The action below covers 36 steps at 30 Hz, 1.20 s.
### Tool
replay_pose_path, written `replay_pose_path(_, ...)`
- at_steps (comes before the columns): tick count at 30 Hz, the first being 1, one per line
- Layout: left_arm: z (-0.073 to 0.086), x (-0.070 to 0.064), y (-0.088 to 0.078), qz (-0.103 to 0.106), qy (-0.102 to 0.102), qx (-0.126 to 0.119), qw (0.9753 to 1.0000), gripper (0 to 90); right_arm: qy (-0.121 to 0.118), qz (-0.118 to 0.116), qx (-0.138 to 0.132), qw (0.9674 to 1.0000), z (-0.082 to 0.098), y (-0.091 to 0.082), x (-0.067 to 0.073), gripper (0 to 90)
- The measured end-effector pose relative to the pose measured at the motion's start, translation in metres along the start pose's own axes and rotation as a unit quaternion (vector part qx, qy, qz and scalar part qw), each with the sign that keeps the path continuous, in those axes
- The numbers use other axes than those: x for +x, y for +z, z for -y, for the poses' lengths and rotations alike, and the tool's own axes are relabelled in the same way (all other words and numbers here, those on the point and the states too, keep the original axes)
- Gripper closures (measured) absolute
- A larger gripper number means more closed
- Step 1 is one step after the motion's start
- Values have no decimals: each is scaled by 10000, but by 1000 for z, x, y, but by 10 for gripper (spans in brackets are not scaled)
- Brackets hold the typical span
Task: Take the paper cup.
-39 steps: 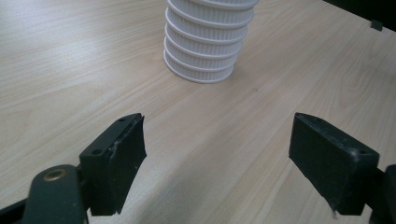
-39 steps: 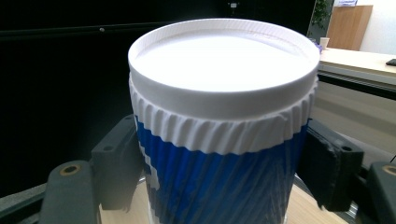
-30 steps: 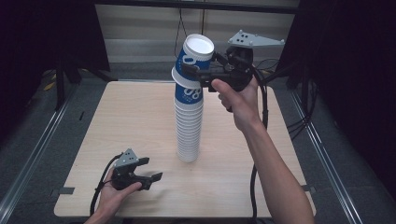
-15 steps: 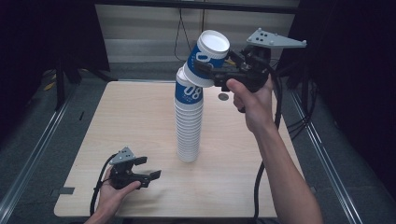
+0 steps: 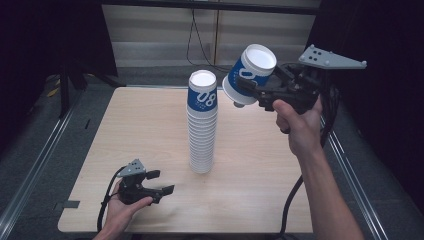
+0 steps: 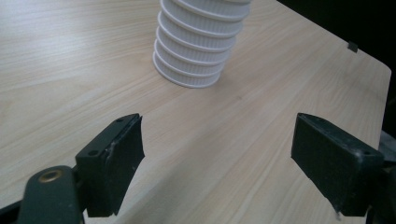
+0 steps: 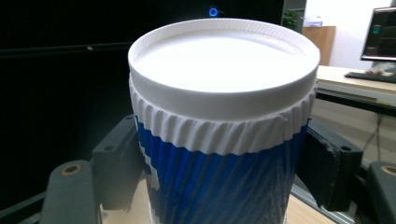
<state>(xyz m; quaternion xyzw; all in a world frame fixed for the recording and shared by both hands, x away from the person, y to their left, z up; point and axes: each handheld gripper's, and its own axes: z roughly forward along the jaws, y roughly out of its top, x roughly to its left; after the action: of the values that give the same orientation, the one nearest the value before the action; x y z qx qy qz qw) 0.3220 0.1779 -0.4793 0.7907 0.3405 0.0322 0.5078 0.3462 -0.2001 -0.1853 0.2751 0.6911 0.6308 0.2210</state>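
Blue-and-white cups, black claws, pale wood.

The held cup [image 5: 248, 75] is blue with white print, a white ribbed band under a white rim, and white inside; the stack [image 5: 202, 125] is white-ribbed below, topped by a blue cup with white figures. Both claws, right [image 5: 250, 91] and left [image 5: 162, 182], are black, each with a grey plate. The counter [image 5: 125, 130] is light wood with fine grain. The cables are black.

Beside the stack [image 5: 202, 125] of ribbed paper cups, the held cup [image 7: 219, 126] looks matt (blue print, ridged sleeve); the table [image 6: 70, 70] beneath is pale, smooth wood-grain.
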Motion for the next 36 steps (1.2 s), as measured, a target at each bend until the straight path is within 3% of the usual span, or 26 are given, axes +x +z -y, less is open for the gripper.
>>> replay_pose_path(10, -10, -5, 1, 108, 89, -120, 9998, 178, 160, 127, 272, 9994, 35, -21, -16, 248)
replay_pose_path(14, -21, -11, 1, 108, 280, -213, 9993, 177, 203, 146, 321, 9992, 48, -20, -14, 249)
replay_pose_path(16, -29, -14, 0, 148, 367, -324, 9987, 189, 293, 42, 403, 9987, 63, -18, -12, 249)
replay_pose_path(23, -53, -22, 5, 339, 546, -560, 9964, 171, 406, -135, 490, 9979, 89, -16, -10, 249)
replay_pose_path(28, -55, -28, 12, 520, 655, -547, 9950, 161, 566, -193, 630, 9962, 115, -15, -10, 250)
replay_pose_path(29, -55, -30, 13, 561, 668, -562, 9946, 162, 587, -345, 571, 9960, 125, -14, -9, 251)
replay_pose_path(36, -59, -44, 23, 737, 835, -545, 9923, 171, 510, -640, 624, 9947, 147, -9, 3, 250)
